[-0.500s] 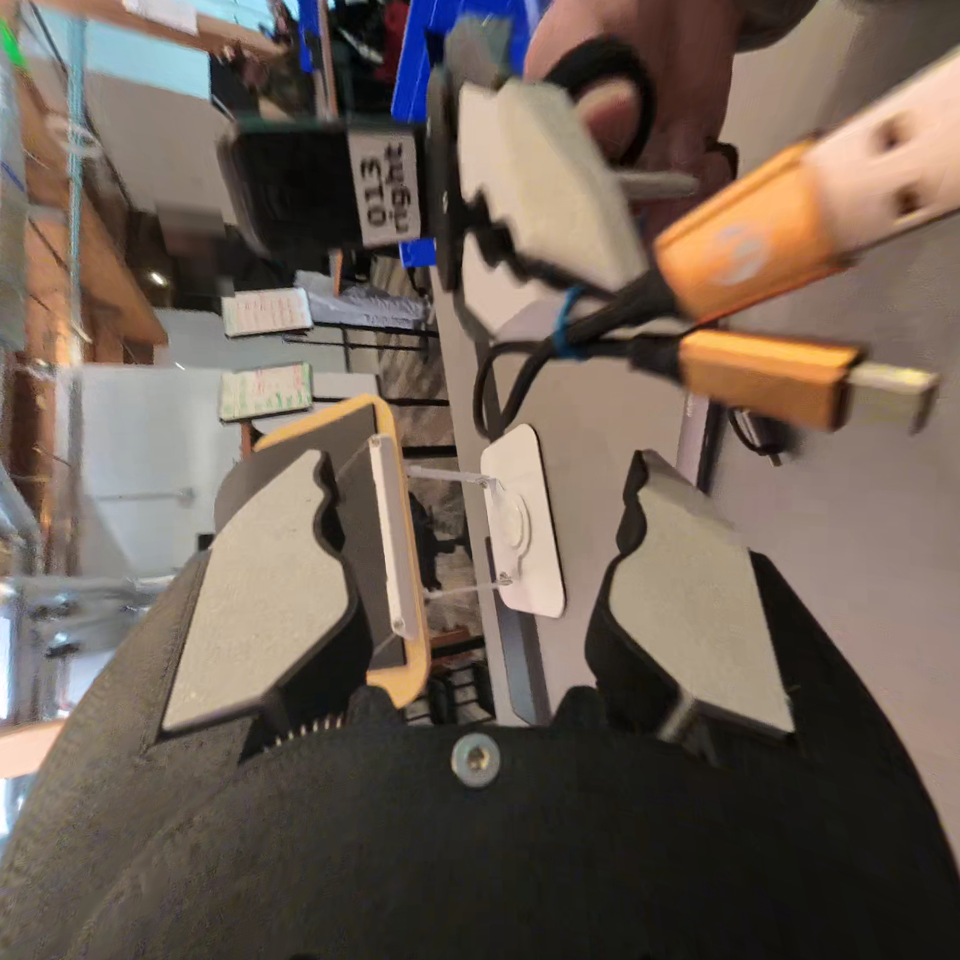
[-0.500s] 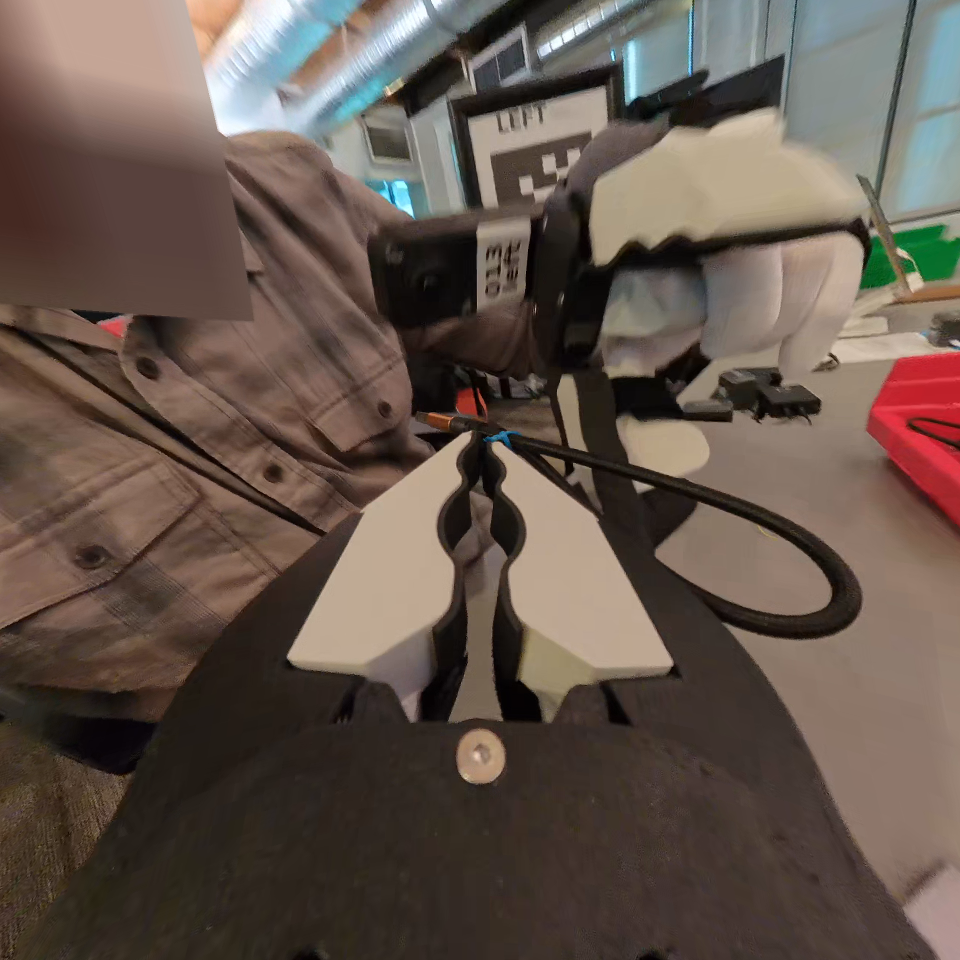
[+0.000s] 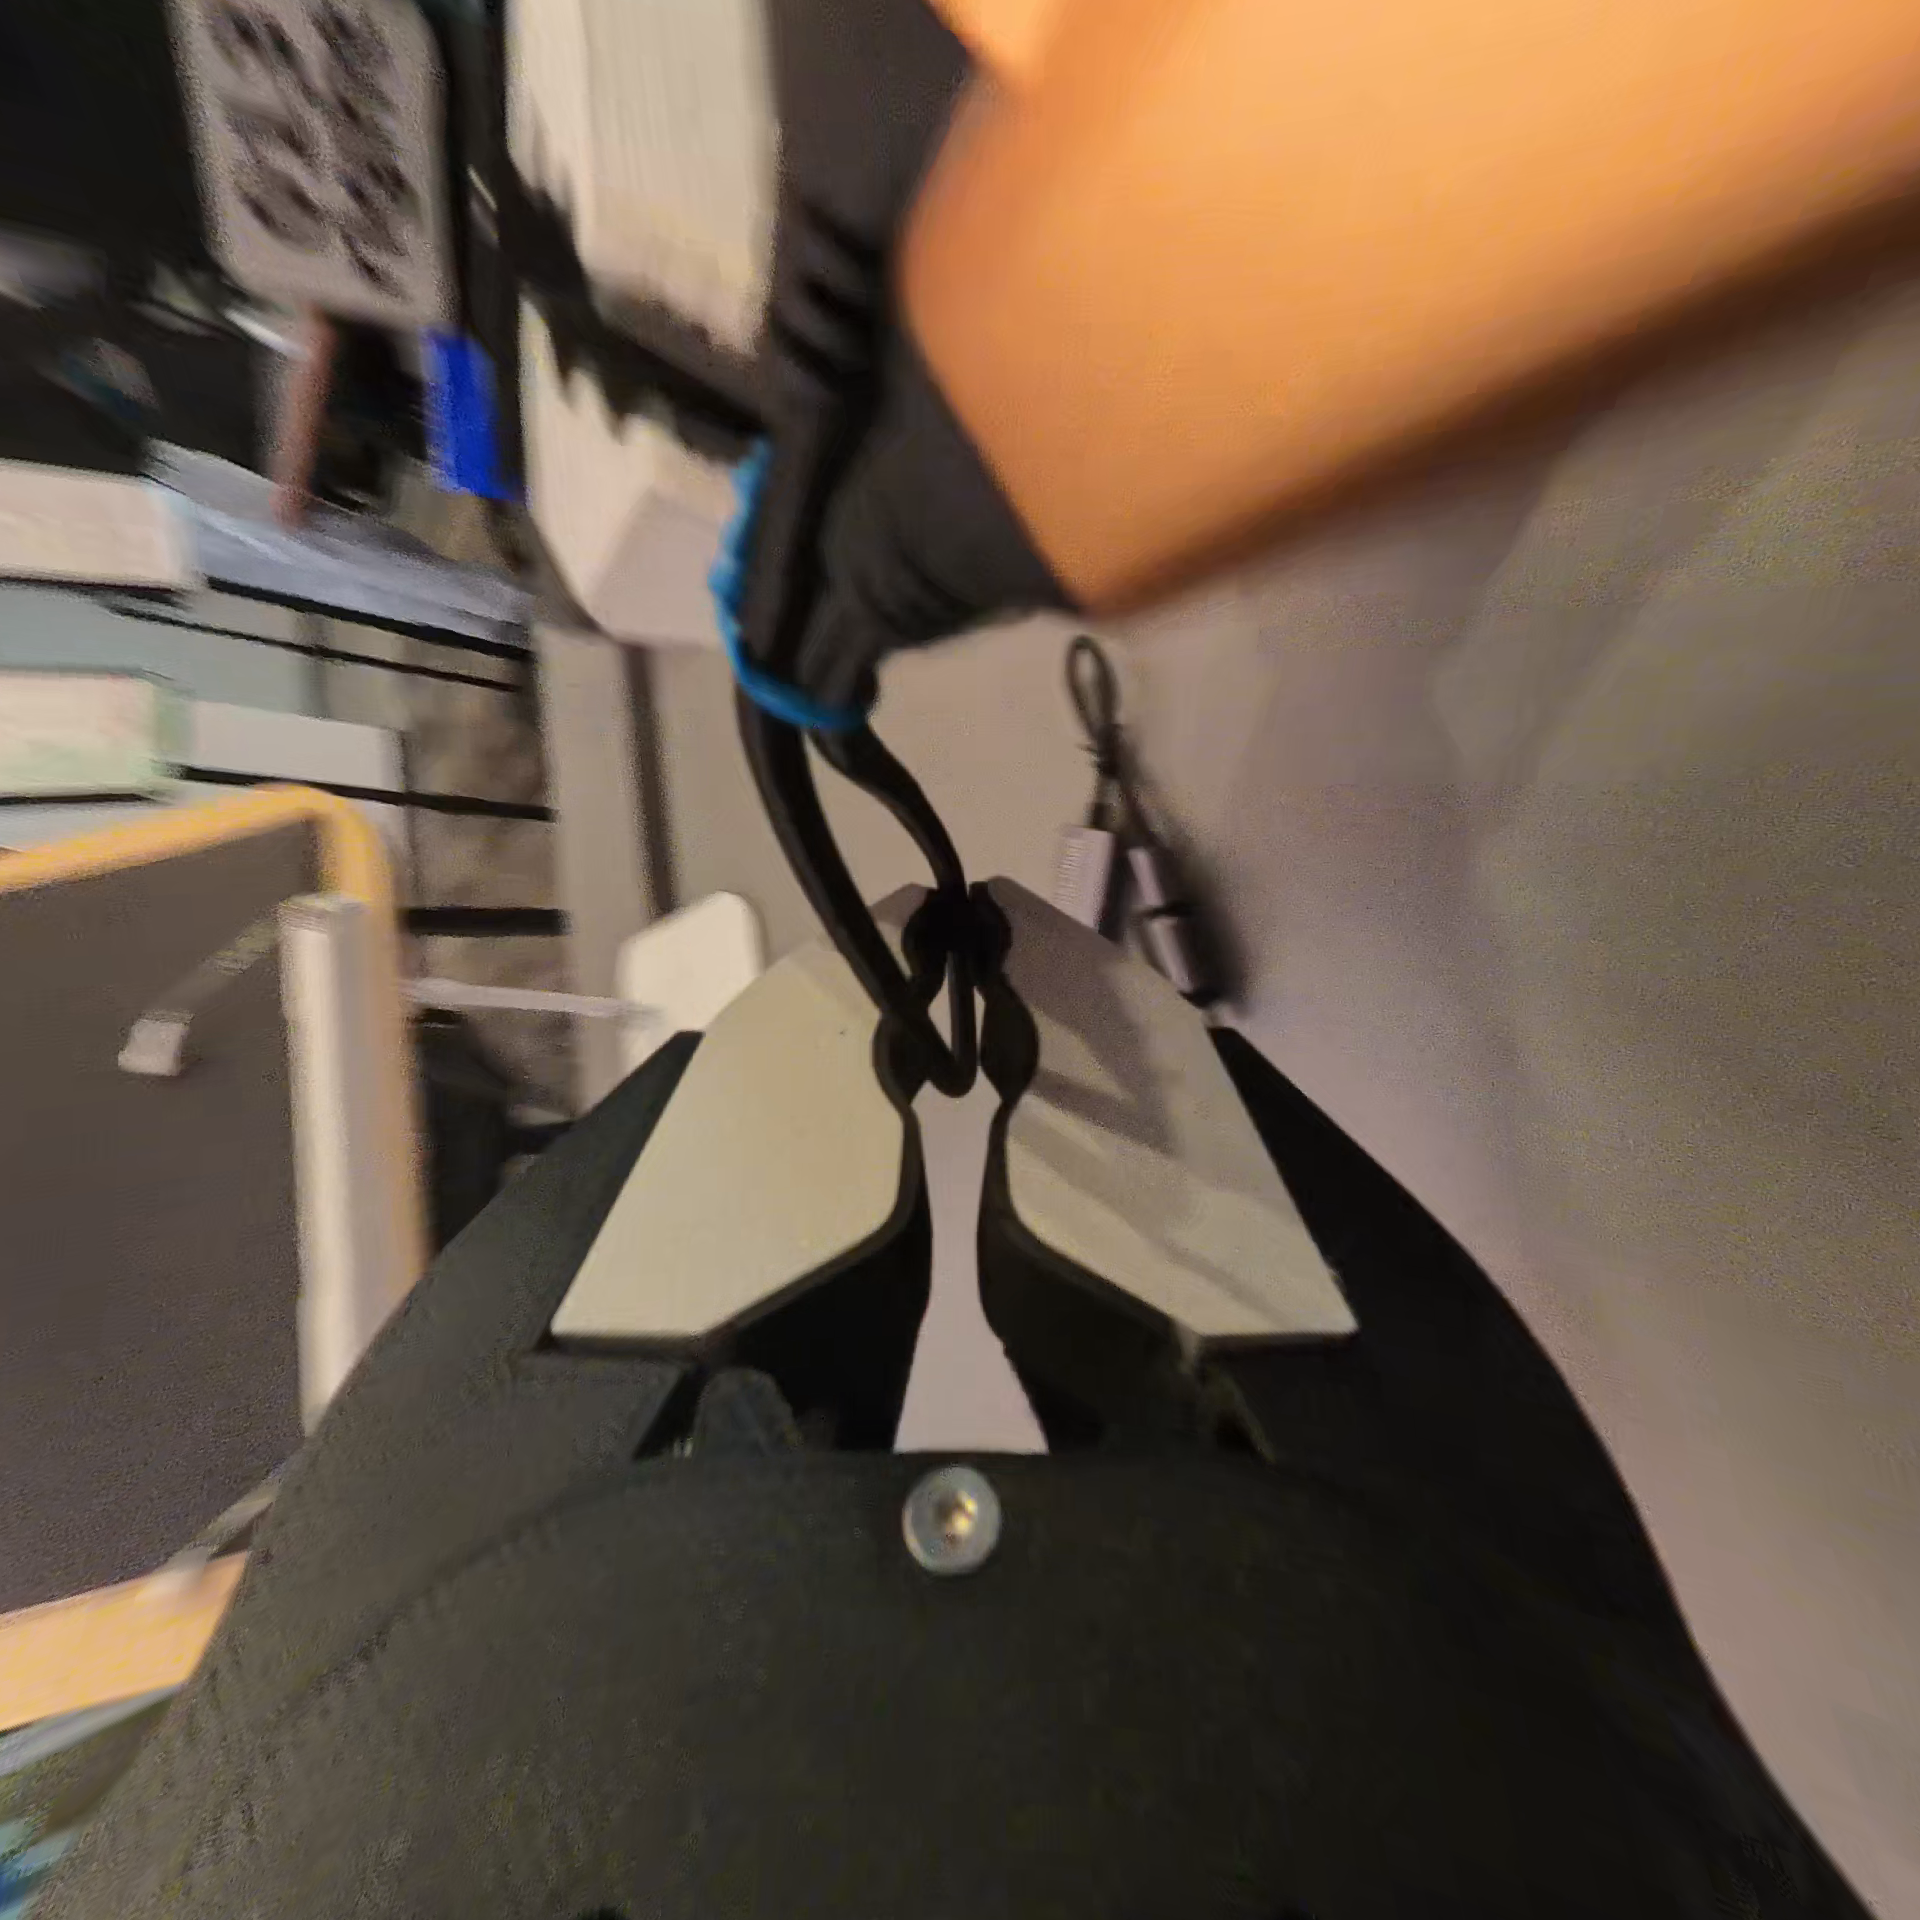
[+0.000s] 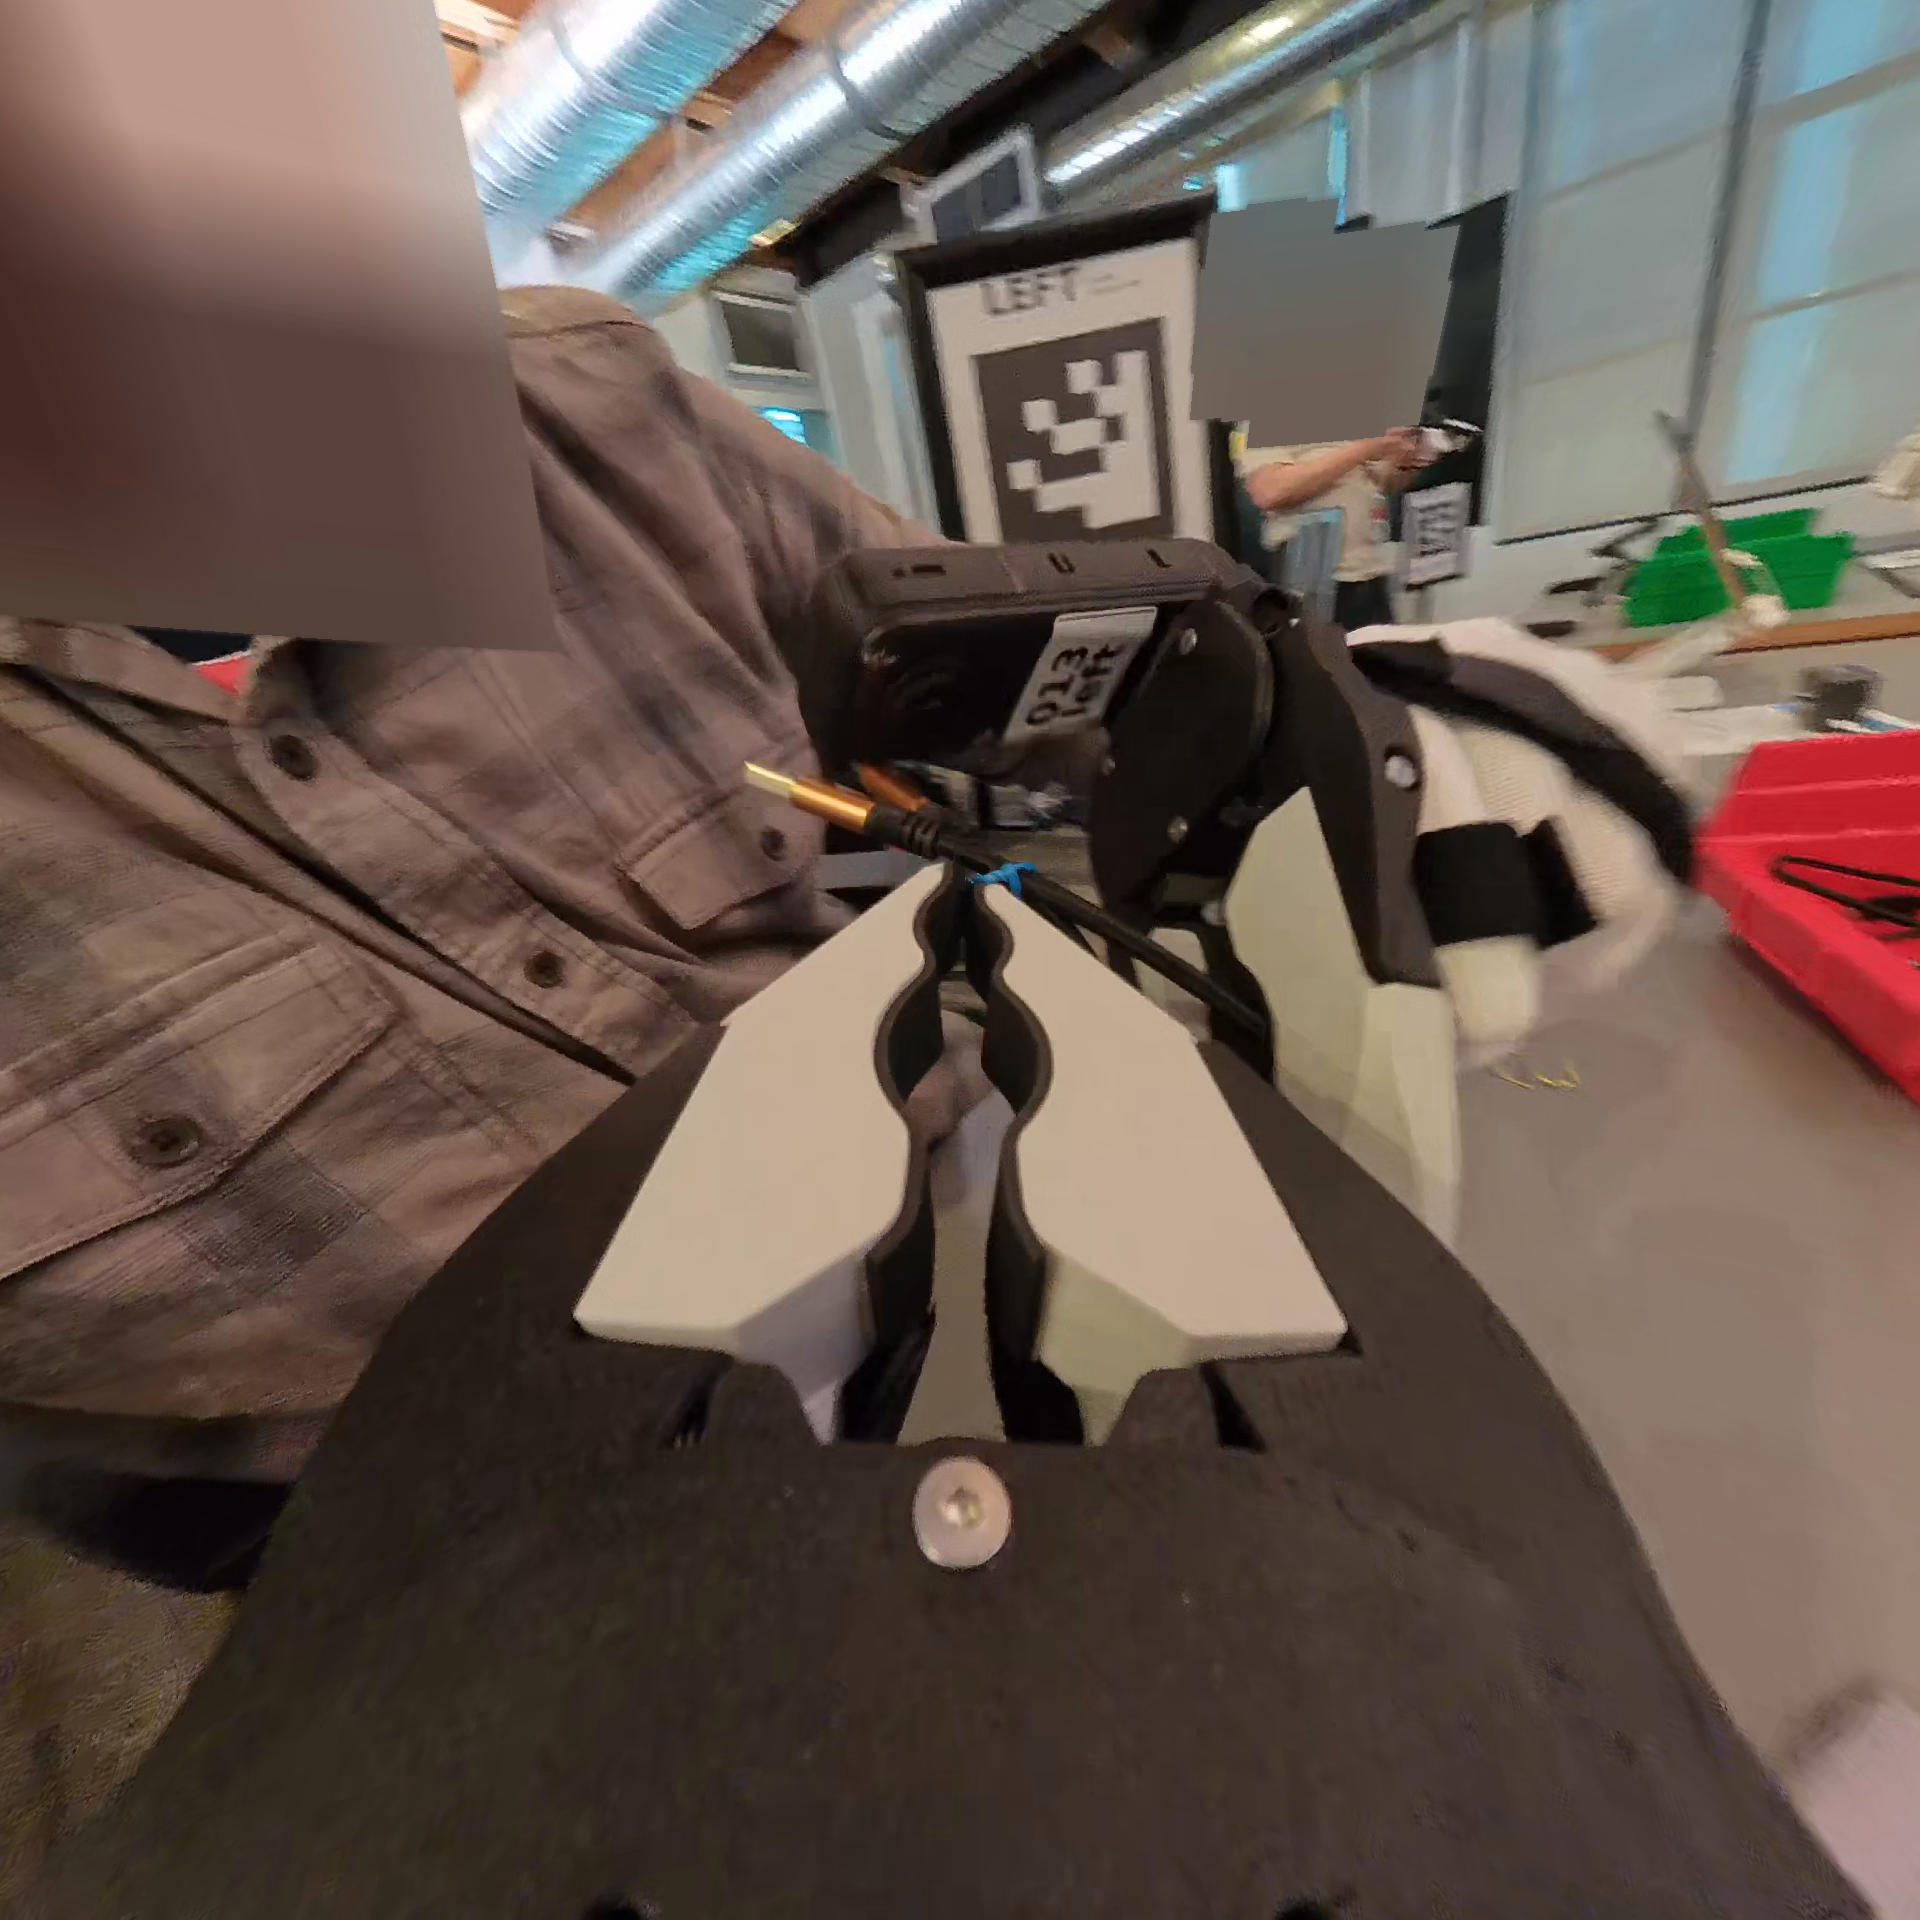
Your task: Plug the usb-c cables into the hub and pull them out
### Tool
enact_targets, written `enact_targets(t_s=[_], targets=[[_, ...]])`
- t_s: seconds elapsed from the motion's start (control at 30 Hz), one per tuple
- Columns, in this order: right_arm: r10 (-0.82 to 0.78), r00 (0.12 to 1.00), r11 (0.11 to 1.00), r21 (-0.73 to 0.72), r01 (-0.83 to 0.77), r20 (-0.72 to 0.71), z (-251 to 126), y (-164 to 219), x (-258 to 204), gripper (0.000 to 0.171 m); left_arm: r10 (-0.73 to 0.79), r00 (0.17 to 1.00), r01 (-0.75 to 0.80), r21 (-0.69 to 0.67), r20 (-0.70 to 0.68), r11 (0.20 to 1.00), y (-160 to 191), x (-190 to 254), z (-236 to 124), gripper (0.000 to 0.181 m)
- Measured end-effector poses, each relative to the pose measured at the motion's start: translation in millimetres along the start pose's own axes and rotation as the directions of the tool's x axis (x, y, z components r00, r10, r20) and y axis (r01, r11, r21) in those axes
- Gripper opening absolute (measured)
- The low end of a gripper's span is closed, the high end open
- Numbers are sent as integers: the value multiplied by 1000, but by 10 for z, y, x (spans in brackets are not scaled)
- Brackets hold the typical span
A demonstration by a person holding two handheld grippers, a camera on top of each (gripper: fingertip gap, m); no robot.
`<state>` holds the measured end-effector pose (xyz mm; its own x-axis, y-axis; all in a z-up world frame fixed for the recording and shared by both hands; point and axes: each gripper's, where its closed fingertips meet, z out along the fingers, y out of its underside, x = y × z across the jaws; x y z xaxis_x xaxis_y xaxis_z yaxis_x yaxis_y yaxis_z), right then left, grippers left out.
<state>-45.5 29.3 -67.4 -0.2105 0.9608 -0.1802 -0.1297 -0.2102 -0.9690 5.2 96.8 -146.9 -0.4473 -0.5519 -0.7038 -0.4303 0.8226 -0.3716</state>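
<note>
- The left gripper [image 3: 951, 909], grey-padded with a black body, has its jaws pinched together on a bend of the bundled black braided cable [image 3: 831, 862]; the strand runs between the fingertips and loops back inside the wavy gap.
- The right gripper [image 4: 961, 883], seen down its own pale fingers, has its jaws nearly together on the same black cable just at a blue band [image 4: 1000, 875] that ties the bundle; whether the pads truly bite the cord or only the tie cannot be told.
- Two orange metal-sleeved plugs [image 4: 831, 802] stick out past the right gripper's tips toward a person in a grey plaid shirt [image 4: 364, 883], free in the air and not seated in anything.
- In the left wrist view a large blurred orange shape [image 3: 1351, 291] fills the upper right, likely one of those plug housings very close to the lens.
- A small grey connector and thin lead [image 3: 1127, 862] lie on the grey tabletop [image 3: 1558, 1039] beyond the fingertips; no hub can be made out with certainty in either view.
- Judged from this, the step in hand is untying the bundle: hold the loop steady with one gripper, work the blue band off with the other, and avoid kinking the cord or tugging on the plug necks.
</note>
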Motion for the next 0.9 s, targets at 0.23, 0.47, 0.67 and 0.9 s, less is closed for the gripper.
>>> enact_targets(t_s=[0.23,0.47,0.67,0.9], targets=[[-208,874,939,-340,54,-438,-428,96,543,0,-506,727,556,-35,-463,831,-133,572,-221,4],[-493,698,772,-631,75,-519,-445,302,791,0,-626,386,884,79,-678,460,-730,412,-446,5],[-699,607,561,-816,139,-378,-338,472,775,0,-622,193,981,166,-759,101,-812,-75,-619,6],[-559,676,708,-701,88,-480,-372,412,821,0,-626,64,996,92,-777,-14,-732,-225,-612,28]])
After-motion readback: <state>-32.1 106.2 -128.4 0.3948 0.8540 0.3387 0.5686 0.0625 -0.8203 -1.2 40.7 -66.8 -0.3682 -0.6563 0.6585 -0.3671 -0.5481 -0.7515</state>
